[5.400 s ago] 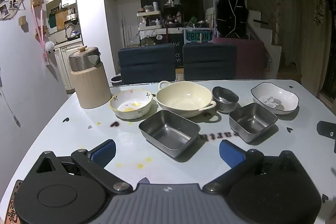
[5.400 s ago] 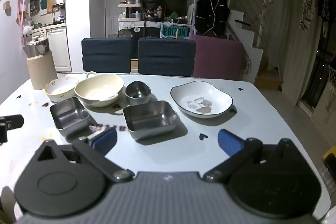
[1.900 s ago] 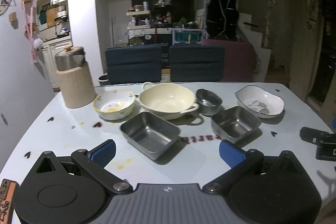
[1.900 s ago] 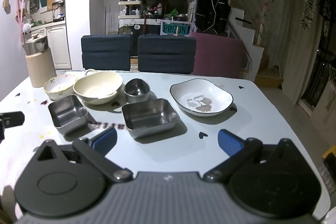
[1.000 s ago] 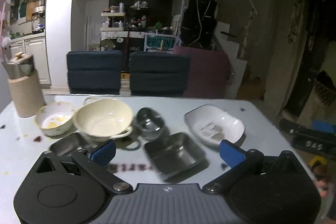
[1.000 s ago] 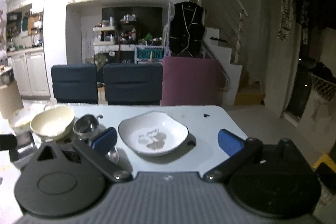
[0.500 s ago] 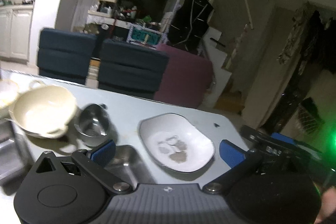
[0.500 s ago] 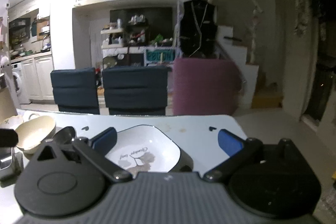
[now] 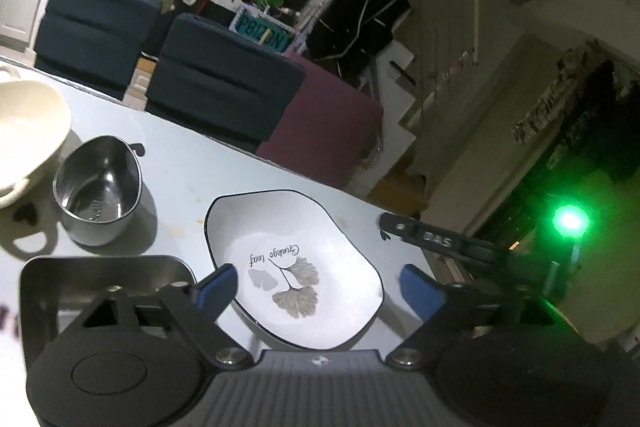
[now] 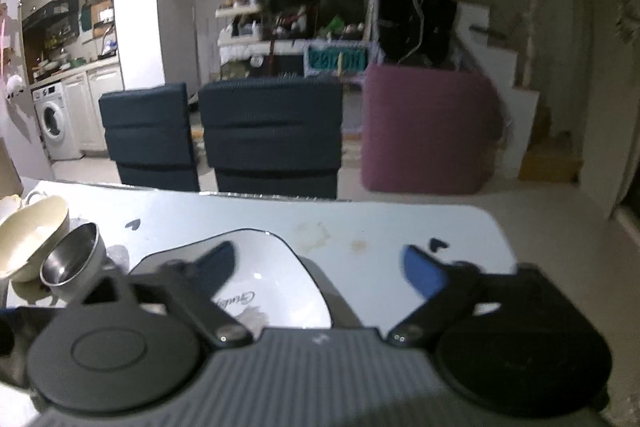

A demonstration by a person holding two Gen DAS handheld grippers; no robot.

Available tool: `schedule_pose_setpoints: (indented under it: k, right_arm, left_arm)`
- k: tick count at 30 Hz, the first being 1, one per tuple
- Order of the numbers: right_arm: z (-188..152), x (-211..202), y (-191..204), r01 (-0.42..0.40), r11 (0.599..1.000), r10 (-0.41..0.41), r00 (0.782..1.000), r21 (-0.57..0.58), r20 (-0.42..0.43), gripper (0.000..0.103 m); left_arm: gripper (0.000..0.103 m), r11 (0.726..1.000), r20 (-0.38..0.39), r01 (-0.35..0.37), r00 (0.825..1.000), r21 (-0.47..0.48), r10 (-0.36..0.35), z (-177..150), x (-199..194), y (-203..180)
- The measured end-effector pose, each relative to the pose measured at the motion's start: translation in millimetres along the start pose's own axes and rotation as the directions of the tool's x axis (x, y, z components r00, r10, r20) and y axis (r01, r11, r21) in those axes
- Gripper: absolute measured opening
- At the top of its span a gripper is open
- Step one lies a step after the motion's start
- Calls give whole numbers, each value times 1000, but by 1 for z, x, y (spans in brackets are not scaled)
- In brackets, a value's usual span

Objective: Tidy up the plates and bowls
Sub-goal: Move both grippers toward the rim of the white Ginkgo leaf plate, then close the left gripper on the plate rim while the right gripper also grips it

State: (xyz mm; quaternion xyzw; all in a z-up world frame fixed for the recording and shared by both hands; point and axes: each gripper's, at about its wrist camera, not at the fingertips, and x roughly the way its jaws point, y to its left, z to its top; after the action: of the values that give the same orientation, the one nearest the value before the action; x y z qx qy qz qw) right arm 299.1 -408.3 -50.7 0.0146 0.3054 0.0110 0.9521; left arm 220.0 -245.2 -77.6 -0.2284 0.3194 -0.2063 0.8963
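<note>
A white dish with a dark rim and a leaf print (image 9: 296, 267) lies on the pale table (image 9: 240, 175). My left gripper (image 9: 318, 285) is open and hovers just above it, its blue fingers on either side of the dish's near half. My right gripper (image 10: 318, 263) is open too, over the same dish (image 10: 268, 267); its body also shows at the right of the left wrist view. A small oval steel bowl (image 9: 98, 189), a square steel tray (image 9: 104, 277) and a cream two-handled bowl (image 9: 28, 135) sit to the left.
Two dark blue chairs (image 10: 272, 139) and a purple chair (image 10: 428, 131) stand behind the table's far edge. The table's right end (image 10: 496, 227) is close to the dish. A green light (image 9: 568, 223) glows on the right gripper.
Both grippers have swung right and moved in over the leaf-print dish. The left one has tilted and dropped closer. The dish itself has not moved.
</note>
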Motion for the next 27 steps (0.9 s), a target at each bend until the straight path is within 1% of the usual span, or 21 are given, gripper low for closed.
schedule_pose_setpoints:
  k: [2,3,4,6,7,8,9,11,13,14,18,21,24,26,27]
  right_arm:
    - [7,24,-1,-37,999,37,998,-1,-56,69]
    - [8,34,2,-43,999,42,996,-3,-78,65]
    - [10,45,3,-40,999,38,994,-10,-100,63]
    - [13,66,6,-38,999,34,989,-28,-145,52]
    - [15,77,7,-36,999,29,985,-37,-170,50]
    - [15,87,8,-38,998,29,980,-45,-196,45]
    - [16,97,9,-49,997,36,974,-52,-223,43]
    - [20,112,13,-66,996,49,965,-57,-258,41]
    - [20,120,17,-68,996,50,958,-55,-282,25]
    - [19,122,17,-69,997,53,958,-47,-280,26]
    - [19,115,15,-65,998,64,960,6,-273,22]
    - [13,107,17,-24,1000,23,963,-1,-268,20]
    - [9,102,13,13,1000,-10,964,11,-266,16]
    - [-1,90,2,37,999,-26,964,39,-263,14]
    - [-3,87,0,49,997,-33,965,57,-260,13]
  left_arm:
    - [81,1000,-10,-6,1000,-22,6,5,7,7]
    - [79,1000,-14,-14,1000,-28,14,6,10,11]
    - [75,999,-21,-19,1000,-28,18,8,13,13]
    - [70,1000,-40,-23,999,-9,22,10,18,16]
    - [69,1000,-49,-23,999,-1,23,11,21,19]
    - [69,1000,-55,-23,998,-2,23,12,22,20]
    - [69,1000,-60,-24,998,-6,24,13,24,22]
    - [69,1000,-64,-25,998,-9,24,14,27,25]
    - [69,1000,-67,-28,997,-3,28,16,30,27]
    - [69,1000,-69,-31,997,-2,31,18,31,27]
    - [69,999,-87,-39,995,12,39,24,38,30]
    - [69,998,-94,-53,994,34,56,30,45,30]
    - [68,998,-118,-32,992,49,38,39,51,28]
    - [64,996,-145,-10,989,83,22,46,57,23]
    - [60,995,-154,-6,988,102,22,48,61,20]
